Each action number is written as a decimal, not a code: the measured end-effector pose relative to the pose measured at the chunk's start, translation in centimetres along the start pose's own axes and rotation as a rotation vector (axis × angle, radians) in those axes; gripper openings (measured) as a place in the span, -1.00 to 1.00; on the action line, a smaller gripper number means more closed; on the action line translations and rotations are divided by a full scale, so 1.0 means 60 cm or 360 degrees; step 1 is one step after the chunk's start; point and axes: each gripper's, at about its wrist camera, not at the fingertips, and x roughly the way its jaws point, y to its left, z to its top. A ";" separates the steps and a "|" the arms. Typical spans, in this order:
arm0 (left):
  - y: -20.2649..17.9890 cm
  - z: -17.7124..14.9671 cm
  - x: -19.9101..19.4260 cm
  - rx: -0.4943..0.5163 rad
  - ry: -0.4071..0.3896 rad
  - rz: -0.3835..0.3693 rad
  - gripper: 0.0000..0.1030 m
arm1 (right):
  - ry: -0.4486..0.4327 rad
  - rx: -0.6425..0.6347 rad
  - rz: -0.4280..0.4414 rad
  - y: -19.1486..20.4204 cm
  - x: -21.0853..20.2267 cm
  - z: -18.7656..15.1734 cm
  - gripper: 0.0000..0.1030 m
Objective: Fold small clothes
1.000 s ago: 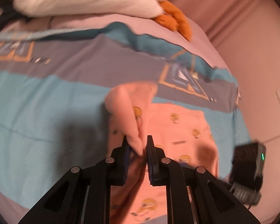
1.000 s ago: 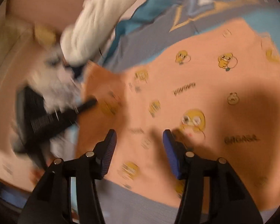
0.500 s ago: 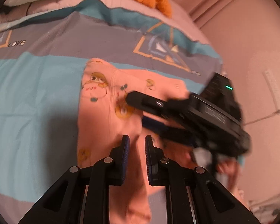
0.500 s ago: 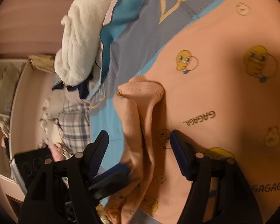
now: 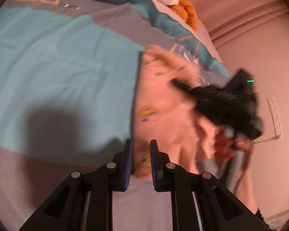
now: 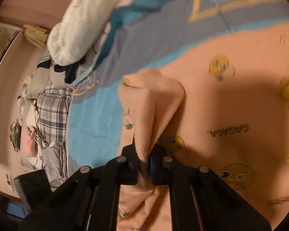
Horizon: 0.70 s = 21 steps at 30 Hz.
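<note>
Motion blur smears both views. In the left wrist view the duck prints on the peach garment (image 5: pixel 163 104) are soft and the right claw (image 5: pixel 175 81) shows only as a dark streak over the cloth; its tips cannot be made out there. A person's hand (image 5: pixel 231 144) on its handle is blurred and partly covered by the black body. The garment's near edge runs under the left claw (image 5: pixel 140 154) and is cut off from sight below it.

Left claw: blue pads nearly together, a narrow gap between them. A strip of peach cloth shows through that gap, but whether the pads press on it or it merely lies on the bed behind them, I cannot tell.

Right claw (image 6: pixel 144 159): just snapped closed, clamped on a raised fold of the peach garment (image 6: pixel 231 115). Fold rises in a ridge (image 6: pixel 154 100) from between the jaws. The left pad is hidden by cloth.

Garment lies spread on the bed, on a blue and grey cover (image 6: pixel 94 119), printed with yellow ducks and mirrored lettering. Its right part runs out of the frame.

A white plush item (image 6: pixel 81 25) sits on the far part of the bed, an orange one (image 5: pixel 186 11) beside it. Past the bed edge is a heap of clothes, plaid cloth (image 6: pixel 52 107) among them, pieces hard to separate. No containers can be made out.
</note>
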 end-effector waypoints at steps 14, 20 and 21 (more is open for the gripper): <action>-0.086 0.005 0.066 0.0118 0.0077 -0.0087 -0.76 | -0.0171 -0.0090 -0.0422 -0.125 -0.163 0.047 -0.85; -0.178 0.026 0.116 0.0291 0.0086 -0.0159 -0.76 | -0.0179 0.0138 -0.0132 -0.204 -0.148 0.042 -0.69; -0.191 0.029 0.128 0.0318 0.0096 -0.0170 -0.76 | -0.0182 0.0168 -0.0067 -0.209 -0.144 0.046 -0.52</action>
